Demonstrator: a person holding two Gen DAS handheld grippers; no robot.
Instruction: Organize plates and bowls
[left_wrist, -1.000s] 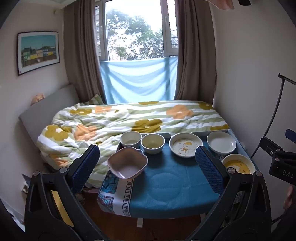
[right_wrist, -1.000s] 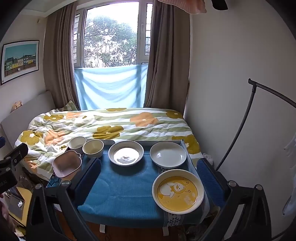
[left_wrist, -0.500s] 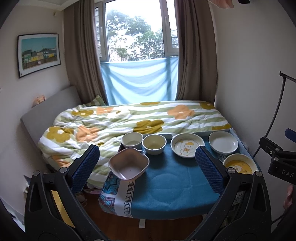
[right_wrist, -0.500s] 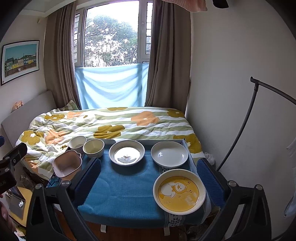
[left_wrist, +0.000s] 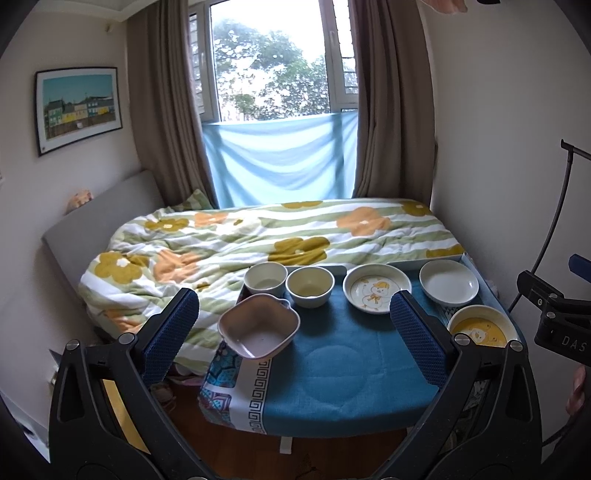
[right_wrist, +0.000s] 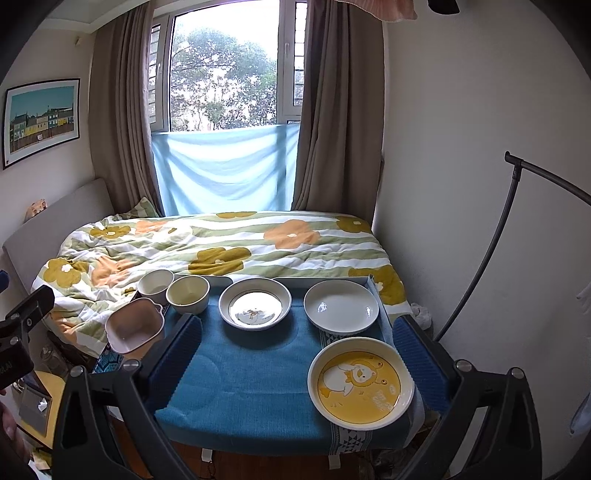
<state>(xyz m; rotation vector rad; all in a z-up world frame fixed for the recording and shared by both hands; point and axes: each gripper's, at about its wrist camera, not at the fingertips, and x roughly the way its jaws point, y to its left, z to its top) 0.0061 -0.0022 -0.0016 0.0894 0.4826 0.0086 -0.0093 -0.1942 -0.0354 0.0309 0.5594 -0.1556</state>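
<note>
On the blue cloth (right_wrist: 240, 376) stood three bowls at left (left_wrist: 258, 326) and three plates at right (right_wrist: 360, 382), all apart. Both grippers, left (left_wrist: 293, 332) and right (right_wrist: 293, 354), hung short of the table, jaws wide and empty. Stacking should probably start with the nearest piece: straddle its rim squarely, close gently, lift level.

Glossy white plate (right_wrist: 341, 307) — seemingly ceramic — on matt woven tablecloth (right_wrist: 251, 373).
</note>
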